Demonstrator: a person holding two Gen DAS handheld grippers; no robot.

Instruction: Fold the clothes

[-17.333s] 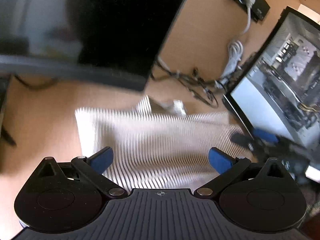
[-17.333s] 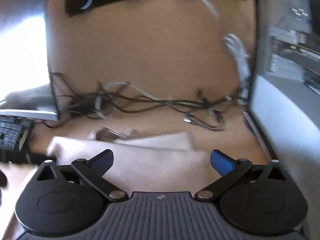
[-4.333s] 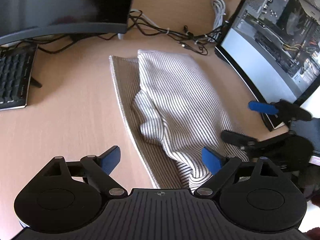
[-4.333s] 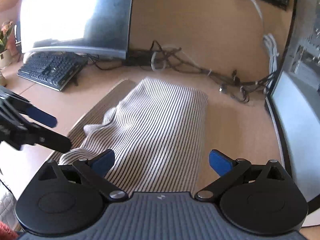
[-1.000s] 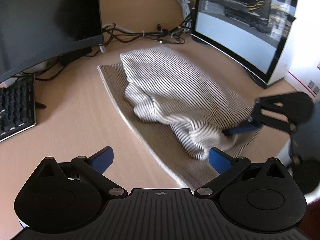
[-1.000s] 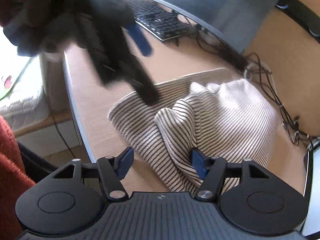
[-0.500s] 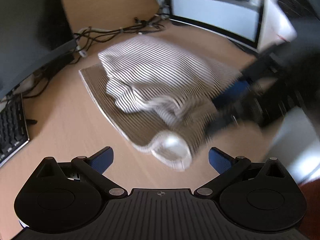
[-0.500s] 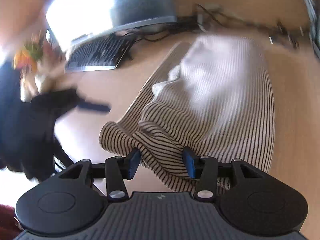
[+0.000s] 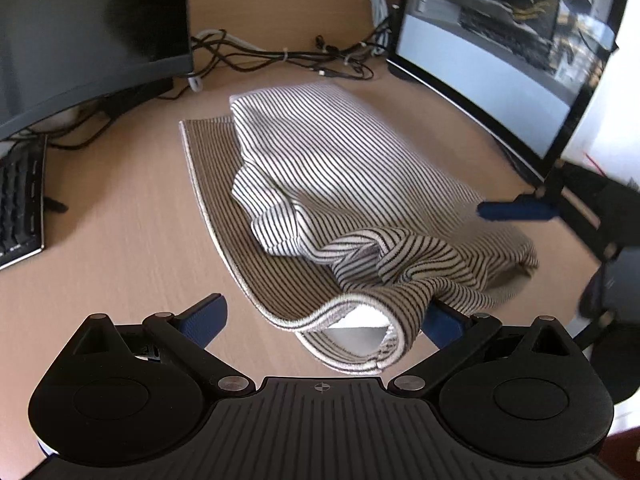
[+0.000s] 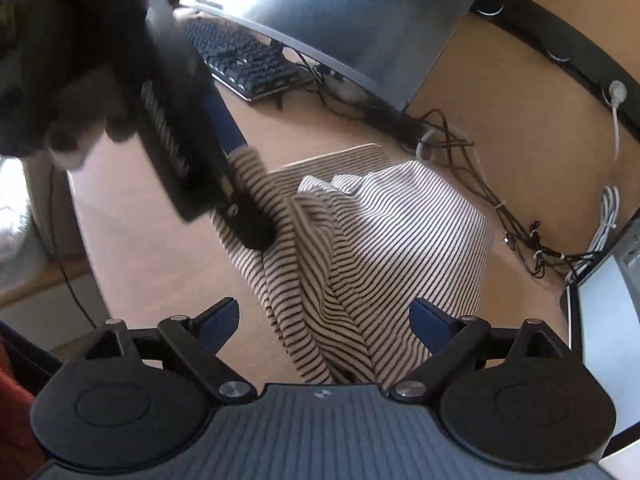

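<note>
The striped garment (image 9: pixel 360 184) lies mid-frame on the wooden desk (image 9: pixel 120 248), a rumpled upper layer heaped over a flat lower one. In the left wrist view the left gripper (image 9: pixel 324 320) has its blue pads spread wide, and a looped hem droops between them — draped there, not pinched, as far as I can judge. The right gripper (image 10: pixel 324 316) stands equally spread above the cloth's near edge. The soft ribbed knit bunches into thick rolls, so it looks only partly folded. At upper left sit a monitor (image 9: pixel 80 24) and keyboard (image 9: pixel 20 200).

Black grippers; blue fingers (image 9: pixel 202 318)
</note>
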